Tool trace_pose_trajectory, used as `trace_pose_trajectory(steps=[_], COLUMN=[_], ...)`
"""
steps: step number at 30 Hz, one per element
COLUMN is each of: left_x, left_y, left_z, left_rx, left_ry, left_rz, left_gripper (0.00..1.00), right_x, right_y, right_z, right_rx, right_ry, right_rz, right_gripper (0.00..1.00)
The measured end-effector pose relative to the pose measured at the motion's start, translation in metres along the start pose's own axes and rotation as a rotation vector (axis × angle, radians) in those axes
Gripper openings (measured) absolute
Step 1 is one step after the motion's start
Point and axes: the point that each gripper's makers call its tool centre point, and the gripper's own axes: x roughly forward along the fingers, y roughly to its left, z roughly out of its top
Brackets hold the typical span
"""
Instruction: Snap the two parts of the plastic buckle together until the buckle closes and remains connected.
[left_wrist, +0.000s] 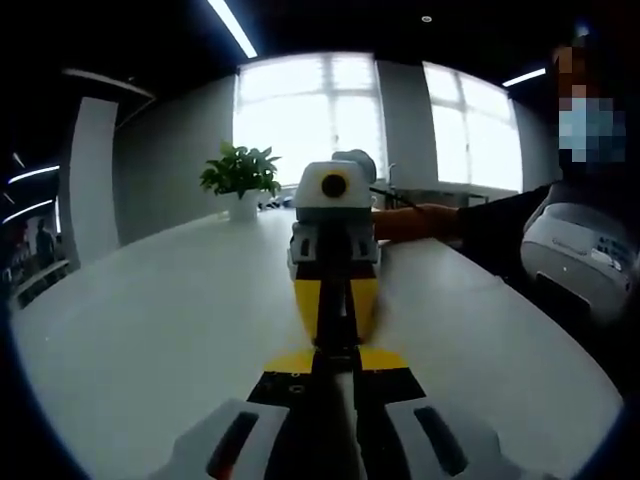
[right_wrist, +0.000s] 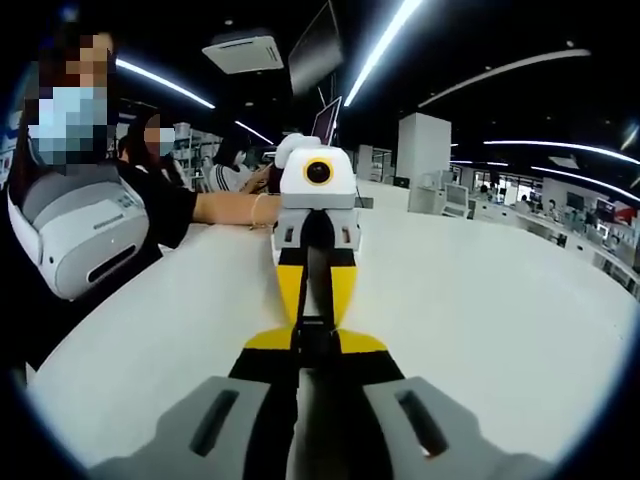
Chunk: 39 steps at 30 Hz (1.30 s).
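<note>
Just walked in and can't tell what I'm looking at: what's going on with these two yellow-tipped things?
A person holds the left gripper and the right gripper nose to nose above a white table. Each gripper's jaws are pinched nearly together on a dark piece, apparently the buckle, right where the tips meet. Whether its two parts have snapped together is too hidden to tell.

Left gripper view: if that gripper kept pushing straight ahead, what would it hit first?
Most likely the right gripper. Its yellow and black jaws face the left gripper head-on, tips apparently almost touching, above the white table.
</note>
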Motion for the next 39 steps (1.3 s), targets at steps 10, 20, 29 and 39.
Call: trace_pose_trajectory(steps=[10,20,29,39], left_x=[0.0,0.0,0.0,0.0], left_y=[-0.001,-0.001,-0.001,-0.003], left_z=[0.0,0.0,0.0,0.0], left_rx=[0.006,0.001,0.002,0.001], left_ry=[0.001,-0.001,-0.003,-0.003], left_rz=[0.002,-0.003,-0.015,-0.016], left_gripper=[0.1,0.1,0.11,0.11], right_x=[0.002,0.002,0.0,-0.018], right_y=[0.001,0.001,-0.005,-0.008], right_z=[0.001,0.001,-0.001,-0.009], right_rx=[-0.009,-0.004,0.056,0.072], right_ry=[0.0,0.001,0.003,0.019], right_rz=[-0.001,-0.003,0.006,-0.001], right_gripper=[0.12,0.13,0.2,0.16])
